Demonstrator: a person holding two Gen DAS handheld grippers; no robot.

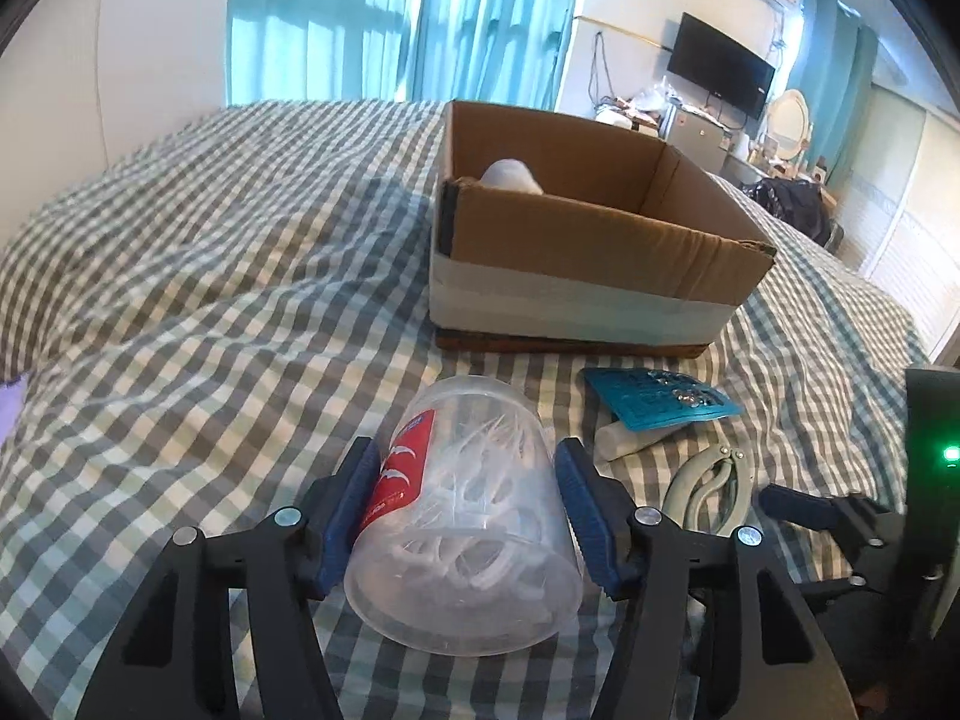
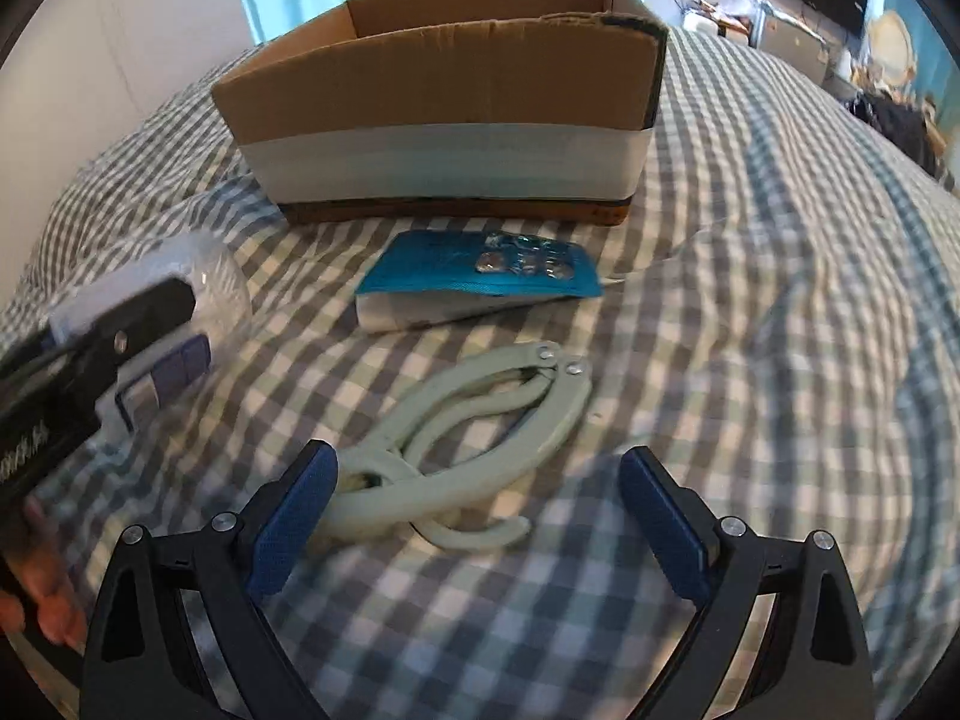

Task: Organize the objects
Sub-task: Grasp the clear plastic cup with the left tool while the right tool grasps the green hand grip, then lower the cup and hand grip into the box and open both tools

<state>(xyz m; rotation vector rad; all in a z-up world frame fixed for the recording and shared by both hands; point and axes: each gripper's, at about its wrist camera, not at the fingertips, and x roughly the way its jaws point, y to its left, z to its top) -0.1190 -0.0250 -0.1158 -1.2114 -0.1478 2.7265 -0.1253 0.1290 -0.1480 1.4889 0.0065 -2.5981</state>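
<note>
A clear plastic jar (image 1: 474, 516) of white floss picks with a red label lies on its side on the checked bed. My left gripper (image 1: 465, 501) has its blue pads on both sides of the jar, touching it. An open cardboard box (image 1: 594, 240) stands beyond; a white object (image 1: 510, 175) lies inside. A blue box with a blister pack (image 2: 480, 276) lies before the cardboard box (image 2: 444, 102). A pale green folding hanger (image 2: 468, 444) lies in front of my right gripper (image 2: 480, 516), which is open and empty just short of it.
The checked bedspread (image 2: 750, 312) covers the bed. In the right wrist view the left gripper (image 2: 150, 342) and the jar show at the left. A desk with a TV (image 1: 720, 69) and a mirror stands in the far room.
</note>
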